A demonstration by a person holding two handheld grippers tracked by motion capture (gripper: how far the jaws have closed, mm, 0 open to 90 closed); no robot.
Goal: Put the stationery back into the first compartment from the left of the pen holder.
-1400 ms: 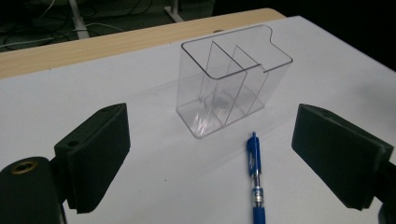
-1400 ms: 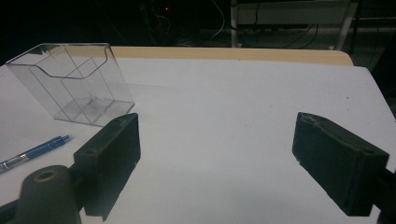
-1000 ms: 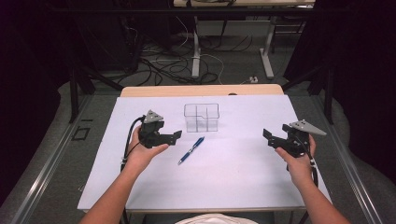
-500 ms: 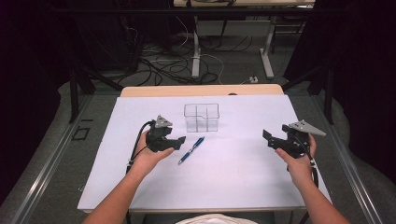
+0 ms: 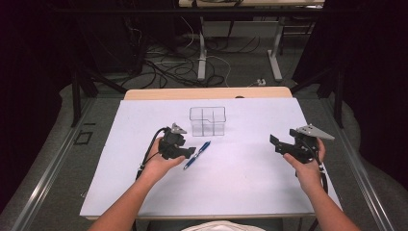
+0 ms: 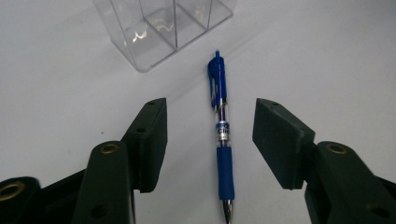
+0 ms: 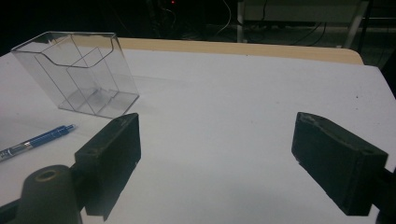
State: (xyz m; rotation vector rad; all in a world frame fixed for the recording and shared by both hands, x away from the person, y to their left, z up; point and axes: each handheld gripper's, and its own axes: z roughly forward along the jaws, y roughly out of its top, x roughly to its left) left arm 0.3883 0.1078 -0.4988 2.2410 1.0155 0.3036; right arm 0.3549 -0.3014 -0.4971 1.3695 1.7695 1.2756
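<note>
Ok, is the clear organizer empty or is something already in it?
Empty. The clear organizer stands upright with bare compartments; the blue pen lies on the table outside it.

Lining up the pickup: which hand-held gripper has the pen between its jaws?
The left hand-held gripper: the blue pen lies between its closing jaws, untouched. The right hand-held gripper straddles bare table.

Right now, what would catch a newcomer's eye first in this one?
The blue pen lying on the white table, squarely between the jaws of the left gripper, which have just been closing around it without touching it. Just beyond stands a clear divided organizer, empty. The right gripper hangs open at the table's right side.
</note>
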